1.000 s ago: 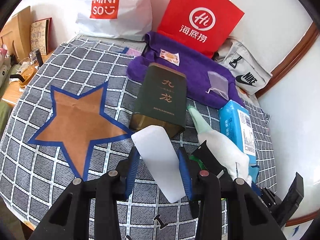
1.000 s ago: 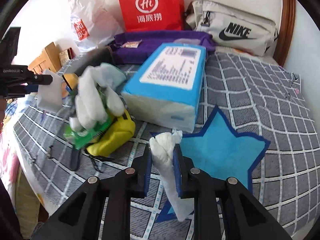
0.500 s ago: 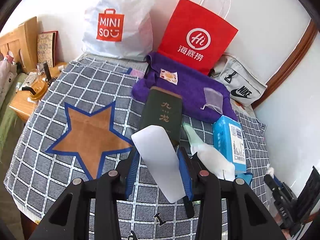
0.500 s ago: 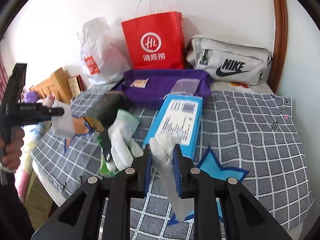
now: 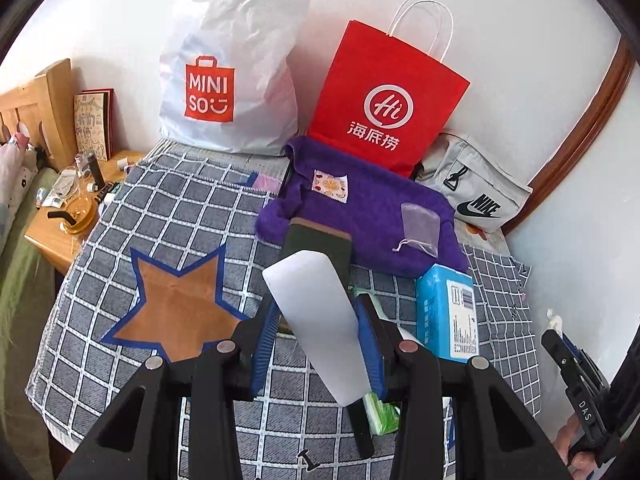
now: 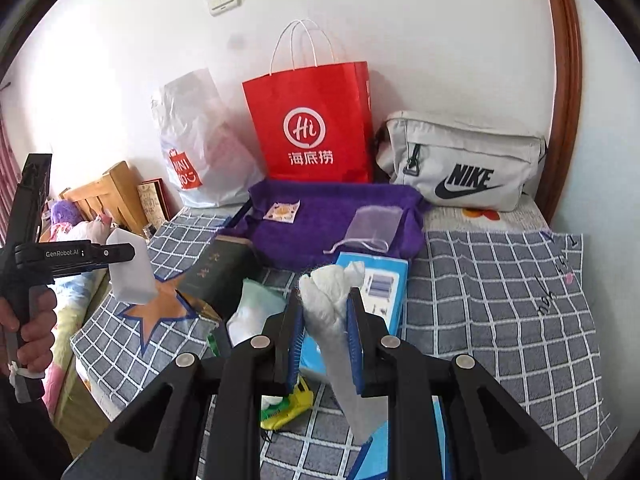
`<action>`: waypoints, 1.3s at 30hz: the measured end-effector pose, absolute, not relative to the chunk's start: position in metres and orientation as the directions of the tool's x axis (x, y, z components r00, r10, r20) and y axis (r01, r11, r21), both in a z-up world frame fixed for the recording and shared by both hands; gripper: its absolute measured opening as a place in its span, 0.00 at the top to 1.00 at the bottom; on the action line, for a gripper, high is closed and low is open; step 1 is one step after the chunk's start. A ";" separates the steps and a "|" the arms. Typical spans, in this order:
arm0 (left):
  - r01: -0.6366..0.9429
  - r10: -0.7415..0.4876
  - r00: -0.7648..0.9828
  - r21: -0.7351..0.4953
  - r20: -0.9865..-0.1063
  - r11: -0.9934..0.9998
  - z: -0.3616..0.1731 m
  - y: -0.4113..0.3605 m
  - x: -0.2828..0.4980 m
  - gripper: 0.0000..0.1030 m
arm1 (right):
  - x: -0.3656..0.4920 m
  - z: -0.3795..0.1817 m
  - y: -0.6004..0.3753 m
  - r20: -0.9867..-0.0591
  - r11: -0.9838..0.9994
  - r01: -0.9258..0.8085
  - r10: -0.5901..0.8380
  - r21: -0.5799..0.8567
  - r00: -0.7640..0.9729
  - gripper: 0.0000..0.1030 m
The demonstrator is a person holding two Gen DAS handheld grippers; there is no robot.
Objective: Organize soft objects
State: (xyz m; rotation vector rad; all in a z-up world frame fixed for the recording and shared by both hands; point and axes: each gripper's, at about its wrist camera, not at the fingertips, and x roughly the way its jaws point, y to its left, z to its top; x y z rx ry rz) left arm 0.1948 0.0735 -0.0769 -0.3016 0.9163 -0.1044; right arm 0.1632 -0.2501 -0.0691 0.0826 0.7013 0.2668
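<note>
Left gripper (image 5: 320,344) clamped on a white sponge (image 5: 316,320), right gripper (image 6: 324,336) clamped on a white cloth (image 6: 332,320), both above a checked blanket (image 6: 500,320) strewn with bags.

At the top of my left view, the Miniso bag (image 5: 232,80) stands left of the paper bag (image 5: 388,96), with the Nike pouch (image 5: 476,188) to their right. Below them lies the towel (image 5: 372,216); the tin (image 5: 316,244) overlaps its lower edge, I think. The tissue pack (image 5: 448,308) sits lower right, the bedside table (image 5: 72,216) far left.
</note>
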 end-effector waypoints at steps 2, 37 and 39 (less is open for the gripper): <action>-0.031 -0.218 0.611 -0.298 -0.761 0.954 -0.072 0.071 0.200 0.64 | 0.170 -0.064 -0.249 -0.620 0.963 -0.216 0.270 0.162 0.737 0.80; 0.016 -0.253 0.586 -0.301 -0.770 0.953 -0.074 0.032 0.338 0.64 | 0.328 -0.066 -0.251 -0.619 0.961 -0.211 0.276 0.179 0.735 0.80; 0.025 -0.263 0.583 -0.307 -0.769 0.951 -0.076 0.033 0.343 0.64 | 0.336 -0.072 -0.252 -0.627 0.961 -0.209 0.277 0.182 0.728 0.80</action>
